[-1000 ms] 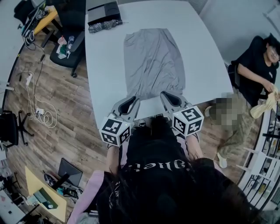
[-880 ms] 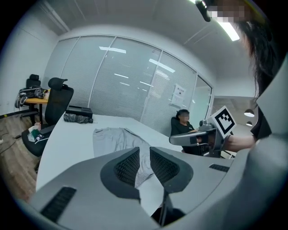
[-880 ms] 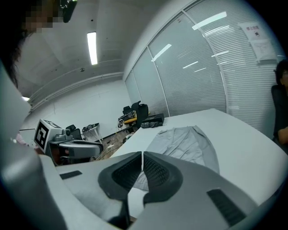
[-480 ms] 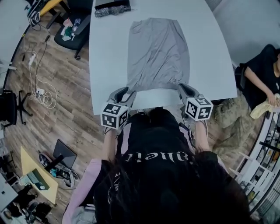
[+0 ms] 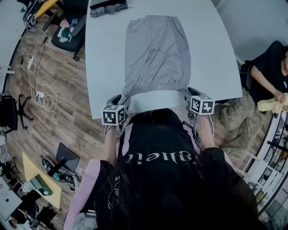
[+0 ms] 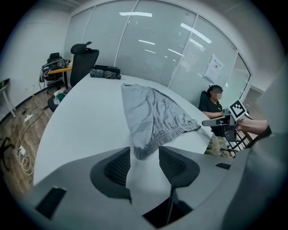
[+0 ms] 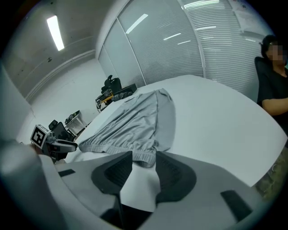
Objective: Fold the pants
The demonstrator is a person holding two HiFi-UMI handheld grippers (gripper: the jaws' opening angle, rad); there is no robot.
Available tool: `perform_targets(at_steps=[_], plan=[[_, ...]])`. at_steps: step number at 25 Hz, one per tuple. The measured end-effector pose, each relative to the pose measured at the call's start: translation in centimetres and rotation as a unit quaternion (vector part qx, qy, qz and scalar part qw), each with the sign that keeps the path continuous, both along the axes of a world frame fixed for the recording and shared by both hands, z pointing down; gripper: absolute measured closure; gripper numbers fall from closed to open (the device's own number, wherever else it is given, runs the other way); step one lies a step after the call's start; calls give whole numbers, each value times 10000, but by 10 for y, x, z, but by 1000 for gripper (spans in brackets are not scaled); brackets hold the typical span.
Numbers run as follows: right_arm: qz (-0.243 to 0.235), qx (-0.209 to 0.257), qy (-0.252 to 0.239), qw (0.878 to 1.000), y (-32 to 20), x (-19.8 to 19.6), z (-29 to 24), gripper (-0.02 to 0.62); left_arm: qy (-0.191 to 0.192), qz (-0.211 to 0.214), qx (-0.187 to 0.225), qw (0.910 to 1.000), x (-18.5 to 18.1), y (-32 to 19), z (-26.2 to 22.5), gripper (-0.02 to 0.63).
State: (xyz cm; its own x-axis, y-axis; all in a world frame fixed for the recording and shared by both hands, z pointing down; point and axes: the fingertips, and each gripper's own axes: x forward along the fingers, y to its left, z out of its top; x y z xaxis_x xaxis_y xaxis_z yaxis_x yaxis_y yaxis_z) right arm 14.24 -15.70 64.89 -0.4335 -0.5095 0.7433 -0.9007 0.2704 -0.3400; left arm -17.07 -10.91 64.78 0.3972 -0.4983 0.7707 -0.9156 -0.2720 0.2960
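pants (image 5: 155, 51) flat on counter (image 5: 105, 67), waistband nearest | left hand-held gripper (image 5: 119, 99), right hand-held gripper (image 5: 187, 92) — jaws just been opening, released, waistband corners loose between tips | looks doubled once — further folds likely left

table (image 5: 103, 67) far end cut off, dark bundle (image 5: 108, 10) unclear

Counted: one pair of grey pants (image 5: 155, 54), one white table (image 5: 105, 67). Two grippers are seen: left gripper (image 5: 120, 99) and right gripper (image 5: 189, 93). One dark bundle (image 5: 108, 9) is logged, and one seated person (image 5: 267, 74).
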Motion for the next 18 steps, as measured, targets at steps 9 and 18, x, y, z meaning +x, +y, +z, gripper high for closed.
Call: perform_targets(at_steps=[9, 18], plan=[[-103, -398, 284, 9988, 2, 1, 28, 423, 102, -218, -289, 9993, -1, -8, 18, 399], [51, -368, 517, 9980, -1, 3, 27, 533, 209, -114, -408, 9989, 12, -8, 25, 490]])
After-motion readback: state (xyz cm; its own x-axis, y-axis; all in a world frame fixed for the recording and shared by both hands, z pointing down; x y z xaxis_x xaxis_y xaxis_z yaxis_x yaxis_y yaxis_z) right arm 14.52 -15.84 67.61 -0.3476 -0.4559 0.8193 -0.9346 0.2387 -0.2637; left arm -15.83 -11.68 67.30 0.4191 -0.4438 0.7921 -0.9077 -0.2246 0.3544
